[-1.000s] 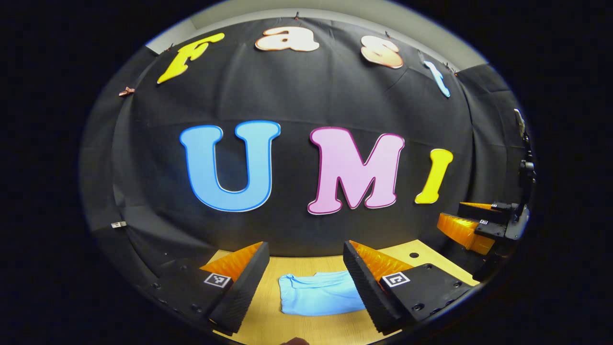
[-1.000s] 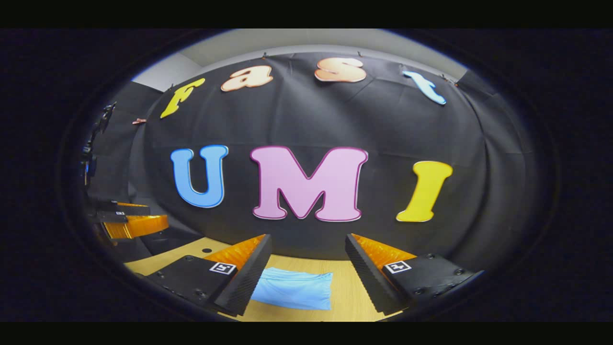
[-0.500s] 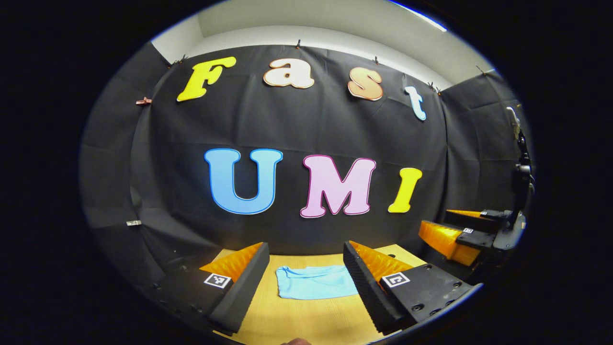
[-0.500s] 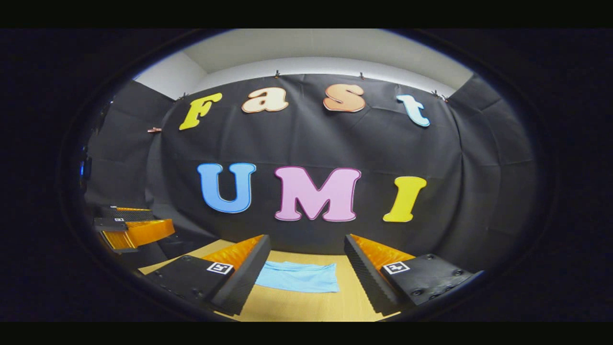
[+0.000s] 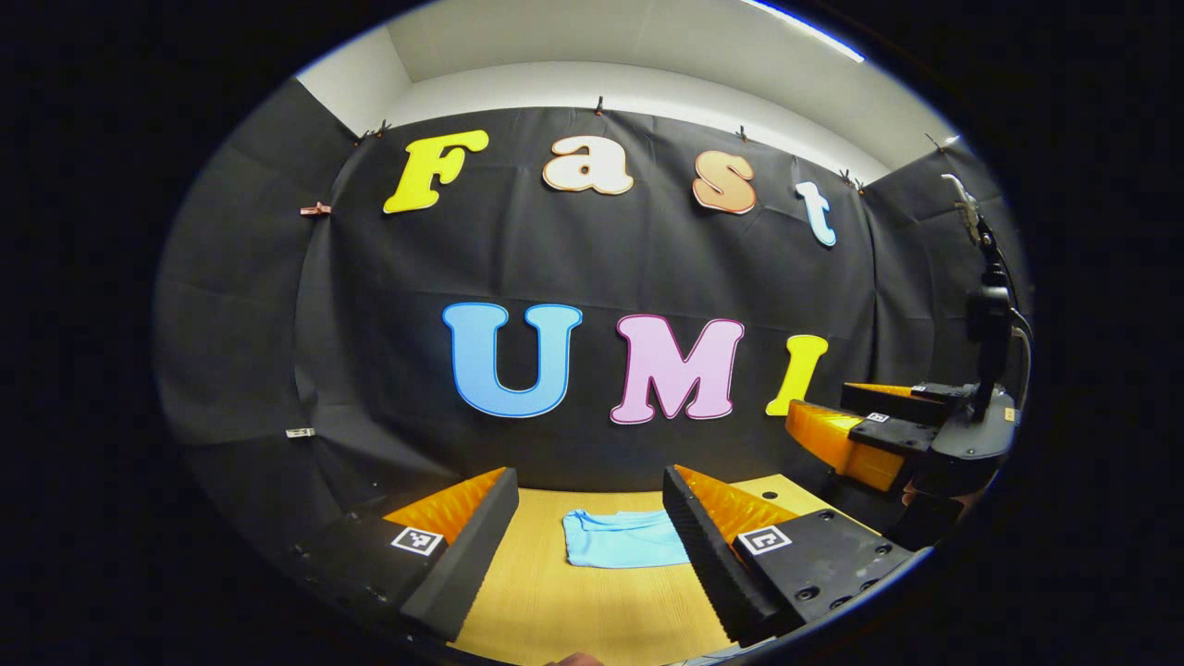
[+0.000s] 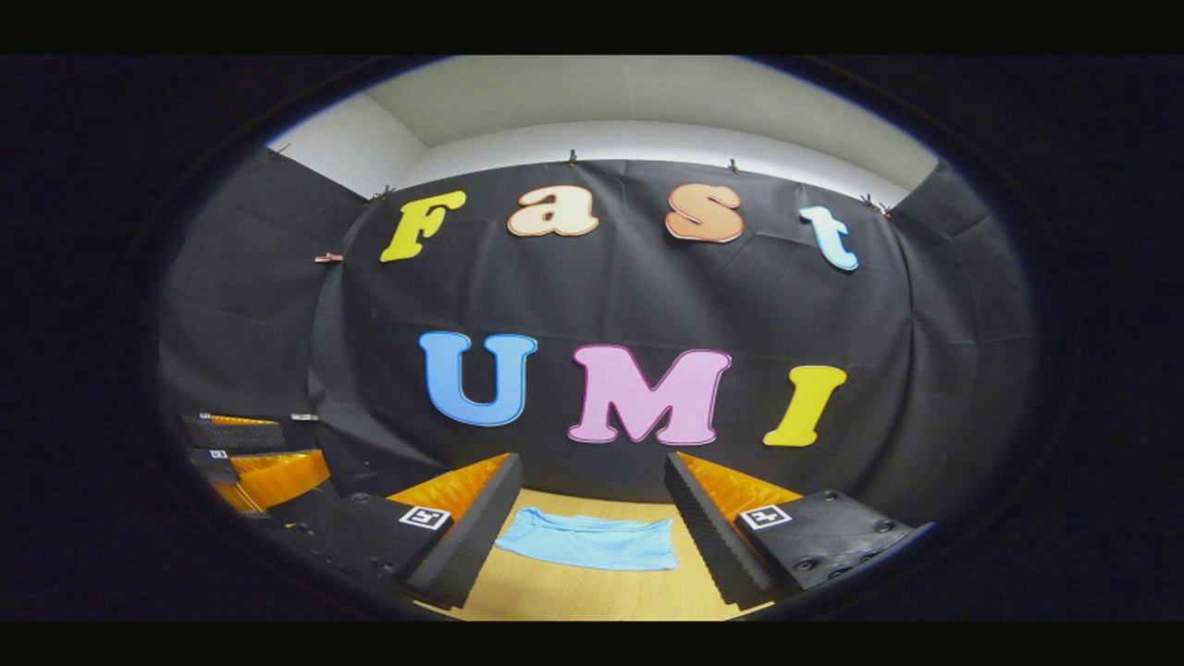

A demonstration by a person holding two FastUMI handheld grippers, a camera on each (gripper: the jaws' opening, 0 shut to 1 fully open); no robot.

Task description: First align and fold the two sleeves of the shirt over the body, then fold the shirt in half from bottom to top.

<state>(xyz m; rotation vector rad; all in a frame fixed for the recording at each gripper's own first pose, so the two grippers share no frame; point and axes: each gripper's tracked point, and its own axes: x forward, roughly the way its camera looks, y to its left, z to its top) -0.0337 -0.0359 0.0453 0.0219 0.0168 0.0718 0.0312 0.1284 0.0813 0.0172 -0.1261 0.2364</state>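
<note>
The light blue shirt (image 5: 618, 538) lies folded into a small flat rectangle on the wooden table (image 5: 573, 610), near the far wall. In the left gripper view my left gripper (image 5: 592, 509) hangs open above the table, well short of the shirt, with nothing between its fingers. The right gripper view shows the same folded shirt (image 6: 588, 542) ahead of my right gripper (image 6: 592, 495), which is also open and holds nothing. The right gripper (image 5: 856, 421) appears again at the right edge of the left gripper view, raised off the table. The left gripper (image 6: 245, 453) shows at the left edge of the right gripper view.
The black cloth wall stands right behind the table's far edge. A dark round hole (image 5: 770, 496) marks the tabletop at the right. Bare wood lies between the grippers and the shirt. A stand with a cable (image 5: 988, 305) rises at the far right.
Both grippers have drawn back and lifted away from the shirt, which now looks smaller and farther off. More wall and ceiling have come into sight. The shirt has not moved.
</note>
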